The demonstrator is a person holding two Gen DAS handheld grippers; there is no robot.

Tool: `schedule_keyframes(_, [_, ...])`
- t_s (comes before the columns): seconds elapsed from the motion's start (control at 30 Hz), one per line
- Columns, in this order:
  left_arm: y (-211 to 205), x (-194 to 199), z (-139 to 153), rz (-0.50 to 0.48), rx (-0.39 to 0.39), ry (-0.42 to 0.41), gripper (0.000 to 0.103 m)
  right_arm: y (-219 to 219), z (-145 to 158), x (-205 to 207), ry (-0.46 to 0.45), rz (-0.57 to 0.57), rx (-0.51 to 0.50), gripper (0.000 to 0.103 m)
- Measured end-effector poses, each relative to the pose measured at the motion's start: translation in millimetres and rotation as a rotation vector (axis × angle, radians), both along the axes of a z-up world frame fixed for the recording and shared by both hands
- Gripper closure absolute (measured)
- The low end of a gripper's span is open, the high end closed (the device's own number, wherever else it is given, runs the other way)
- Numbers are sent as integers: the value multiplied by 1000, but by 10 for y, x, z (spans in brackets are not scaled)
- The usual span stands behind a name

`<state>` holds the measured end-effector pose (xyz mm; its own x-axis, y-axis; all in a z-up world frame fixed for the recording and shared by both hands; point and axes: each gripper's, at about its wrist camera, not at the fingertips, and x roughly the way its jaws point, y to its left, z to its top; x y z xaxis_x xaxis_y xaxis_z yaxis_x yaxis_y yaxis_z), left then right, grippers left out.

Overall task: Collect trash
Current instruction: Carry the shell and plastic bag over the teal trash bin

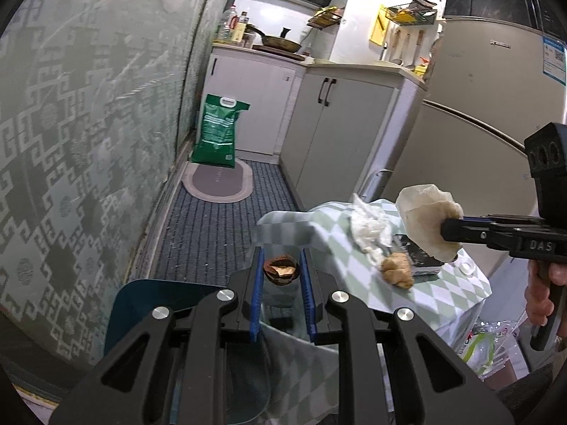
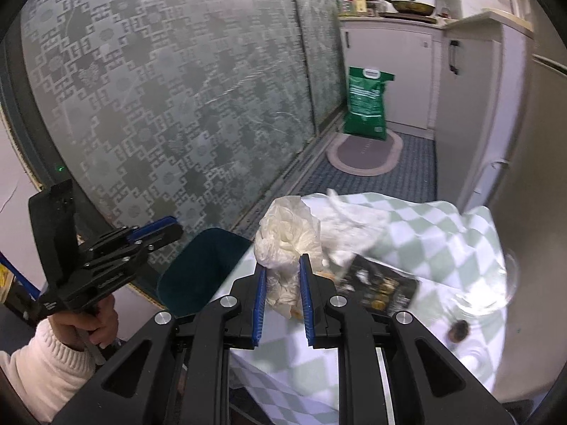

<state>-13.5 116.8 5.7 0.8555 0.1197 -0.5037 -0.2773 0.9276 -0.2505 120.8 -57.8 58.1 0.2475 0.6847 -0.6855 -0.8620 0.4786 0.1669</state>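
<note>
Left hand-held gripper (image 1: 281, 269): blue pads pinching a brown nutshell (image 1: 280, 270), held off the counter's edge over the floor. Right hand-held gripper (image 2: 282, 276): pinching a crumpled pale plastic bag (image 2: 287, 244) above the checked counter (image 1: 457, 294). Further back on the counter: white tissue wad (image 1: 370, 228), brown scrap (image 1: 397, 269), black packet (image 2: 379, 288).
</note>
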Motion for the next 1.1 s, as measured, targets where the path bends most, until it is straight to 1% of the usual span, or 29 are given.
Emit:
schedule_keyframes(0.23, [172, -93, -61, 28, 5, 38, 82, 284, 24, -143, 13, 63, 14, 85])
schedule_keyframes(0.6, [409, -146, -306, 79, 2, 160, 82, 764, -64, -387, 57, 161, 0, 85])
schedule_keyframes(0.8, [555, -161, -487, 124, 2, 259, 82, 992, -191, -505, 78, 198, -50, 85])
schedule_keyframes(1.1, [734, -178, -747, 130, -36, 366, 82, 1264, -432, -585, 103, 214, -131, 85])
